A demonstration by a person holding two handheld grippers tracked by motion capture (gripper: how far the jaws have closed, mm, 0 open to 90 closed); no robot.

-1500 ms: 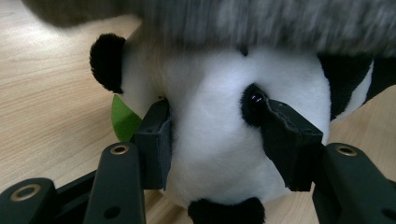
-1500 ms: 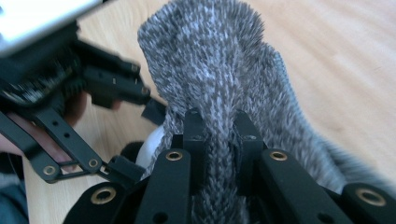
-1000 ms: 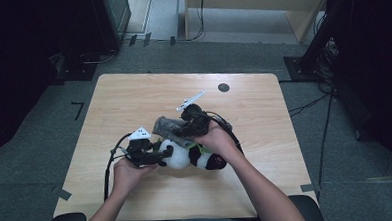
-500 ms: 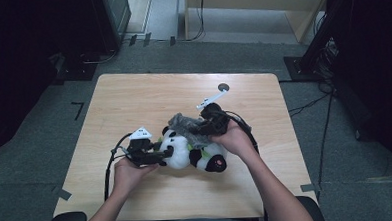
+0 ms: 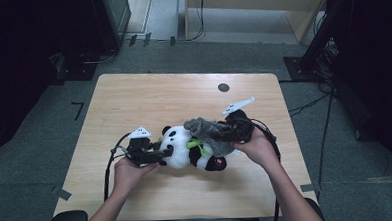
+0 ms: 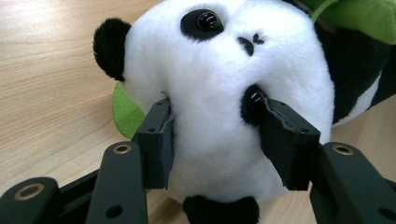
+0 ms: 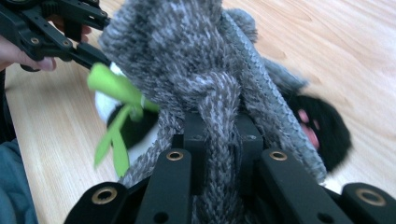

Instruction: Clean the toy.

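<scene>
Panda (image 5: 185,143) pinched at its white head between left tongs (image 6: 212,140), knitted grey garment (image 7: 201,60) clamped in closed right tongs (image 7: 217,140) and dragged since a second ago farther right over toy's body, mid-desk (image 5: 148,97), dressing seemingly under way.
</scene>
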